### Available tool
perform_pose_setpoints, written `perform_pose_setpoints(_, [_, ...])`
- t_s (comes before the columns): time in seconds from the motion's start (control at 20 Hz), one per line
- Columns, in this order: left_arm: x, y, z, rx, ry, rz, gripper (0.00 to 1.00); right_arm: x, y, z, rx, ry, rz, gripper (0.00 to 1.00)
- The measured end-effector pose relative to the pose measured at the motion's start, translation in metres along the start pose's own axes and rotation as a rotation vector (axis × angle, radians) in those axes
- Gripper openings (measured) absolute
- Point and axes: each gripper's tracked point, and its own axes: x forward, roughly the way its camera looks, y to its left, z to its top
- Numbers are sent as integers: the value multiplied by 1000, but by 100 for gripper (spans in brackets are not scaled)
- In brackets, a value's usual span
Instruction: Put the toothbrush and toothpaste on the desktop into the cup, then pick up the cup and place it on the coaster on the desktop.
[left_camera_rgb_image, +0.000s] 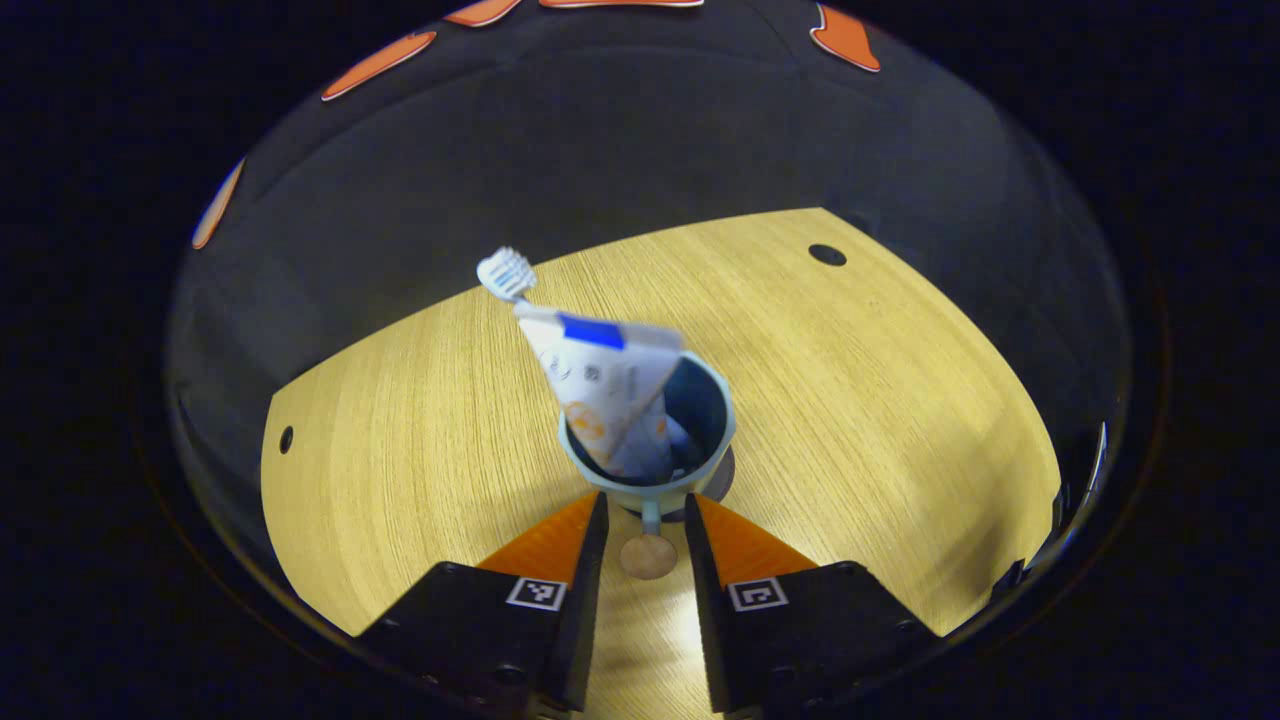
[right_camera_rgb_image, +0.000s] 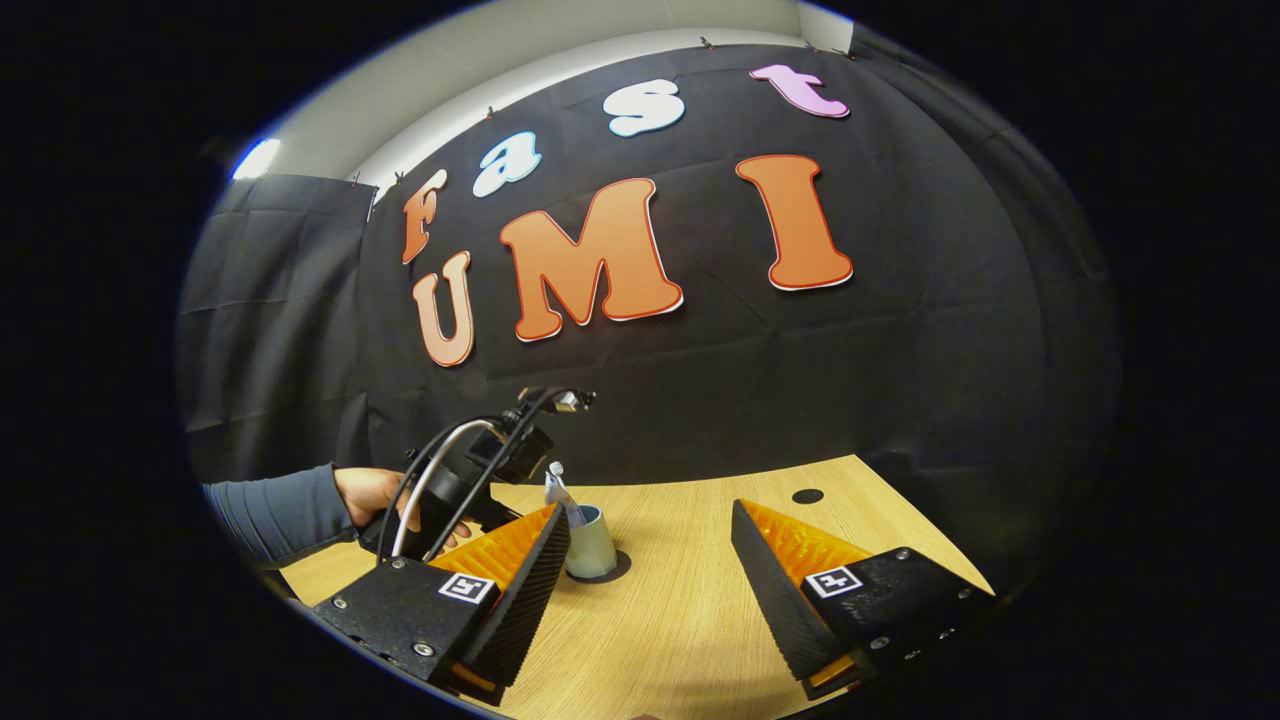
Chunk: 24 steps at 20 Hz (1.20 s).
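A pale blue cup (left_camera_rgb_image: 700, 455) stands upright on a dark round coaster (left_camera_rgb_image: 722, 482) on the wooden desktop. In it lean a white toothpaste tube (left_camera_rgb_image: 605, 385) and a toothbrush (left_camera_rgb_image: 507, 272), bristle head up. The cup's handle (left_camera_rgb_image: 648, 553), which ends in a round wooden disc, points at my left gripper (left_camera_rgb_image: 647, 500). That gripper is open, its fingers on either side of the handle with gaps showing. In the right gripper view, my right gripper (right_camera_rgb_image: 650, 510) hangs open and empty above the desk, with the cup (right_camera_rgb_image: 592, 548) on the coaster (right_camera_rgb_image: 618, 572) just beyond its left finger.
A person's hand (right_camera_rgb_image: 365, 495) and grey sleeve (right_camera_rgb_image: 275, 515) hold the left gripper (right_camera_rgb_image: 470, 480) left of the cup. Small dark holes (left_camera_rgb_image: 827, 254) (left_camera_rgb_image: 286, 438) mark the wooden desktop (left_camera_rgb_image: 850, 400). Black cloth walls close the back and sides.
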Motion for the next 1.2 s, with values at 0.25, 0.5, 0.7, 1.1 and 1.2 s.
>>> perform_pose_setpoints(0.25, [-60, 2, 23, 4, -166, 27, 96, 1, 10, 9, -27, -48, -23, 97])
perform_pose_setpoints(0.5, [-118, 12, 28, -31, -407, 81, 100, 9, 33, 23, -89, -131, -49, 97])
perform_pose_setpoints(0.7, [-173, 40, 21, -53, -592, 203, 100, 11, 57, 28, -112, -173, -34, 97])
perform_pose_setpoints(1.1, [-245, 76, -18, -167, -890, 348, 99, 27, 100, 4, -119, -178, 22, 97])
perform_pose_setpoints(1.2, [-258, 89, -26, -197, -945, 387, 99, 27, 108, -1, -143, -176, 36, 97])
